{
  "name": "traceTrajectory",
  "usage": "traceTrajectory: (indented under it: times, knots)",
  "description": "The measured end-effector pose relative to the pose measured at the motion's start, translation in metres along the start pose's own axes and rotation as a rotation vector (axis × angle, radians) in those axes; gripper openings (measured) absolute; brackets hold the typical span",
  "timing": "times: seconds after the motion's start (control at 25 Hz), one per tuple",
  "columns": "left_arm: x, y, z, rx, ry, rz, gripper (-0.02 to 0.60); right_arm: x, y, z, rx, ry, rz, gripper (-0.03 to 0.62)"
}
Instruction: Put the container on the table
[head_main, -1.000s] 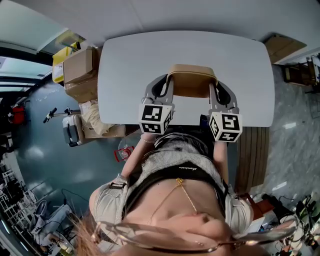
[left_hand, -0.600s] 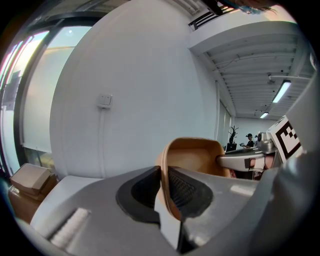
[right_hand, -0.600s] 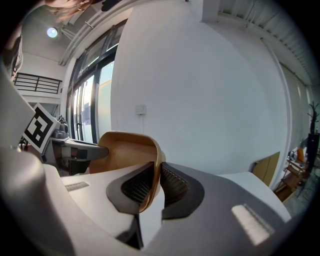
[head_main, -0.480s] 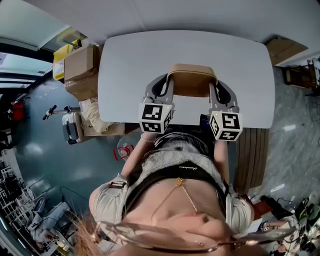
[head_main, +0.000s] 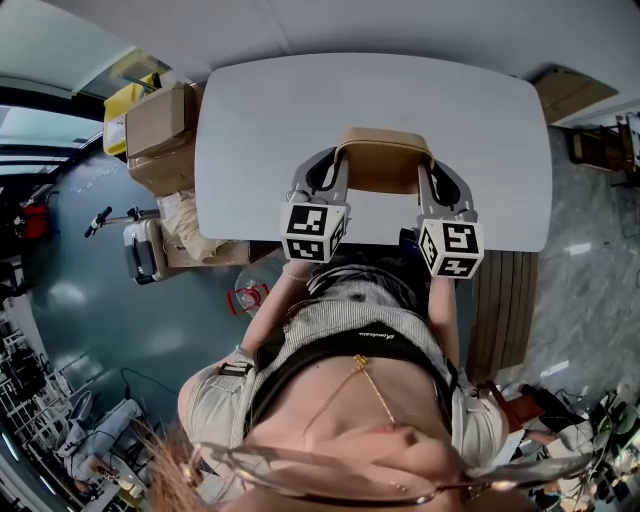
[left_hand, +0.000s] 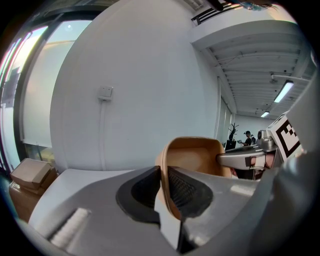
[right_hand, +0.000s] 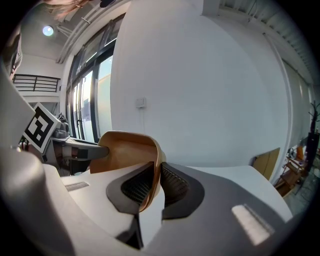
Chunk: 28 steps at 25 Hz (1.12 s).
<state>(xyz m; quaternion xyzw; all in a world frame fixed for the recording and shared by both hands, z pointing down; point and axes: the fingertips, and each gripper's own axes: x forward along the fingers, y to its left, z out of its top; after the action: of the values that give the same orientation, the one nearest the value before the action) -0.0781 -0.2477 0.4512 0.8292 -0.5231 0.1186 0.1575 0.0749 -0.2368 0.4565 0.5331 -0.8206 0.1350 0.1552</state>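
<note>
Head view: overhead, facing steeply down onto the pale grey rounded desk.
Left gripper view: close, level, along the left tongs.
Right gripper view: close, level, along the right tongs.
Shared by all: tan moulded container.

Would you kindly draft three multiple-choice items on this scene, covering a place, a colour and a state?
1. Where is the container?
A. on the floor
B. held at the table's near edge
C. on the cardboard boxes
2. Its colour?
A. blue
B. green
C. tan
3. The left gripper is:
A. open, empty
B. shut on the container's wall
C. out of view
Key: B, the head view shows it there; C, its walls look tan; B, the jaws pinch its wall.
</note>
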Motion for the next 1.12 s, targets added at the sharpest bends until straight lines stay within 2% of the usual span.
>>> traceTrajectory:
  times: [0.52,1.12]
  knots:
    - [0.017,0.011,-0.043,-0.052,0.114,-0.008,0.031,0.020,0.001,-0.042,0.031,0.117,0.009,0.071]
    - [0.043,0.016,-0.115,-0.122,0.261,0.003,0.031,0.048,-0.006,-0.113,0.049,0.282,0.028,0.073]
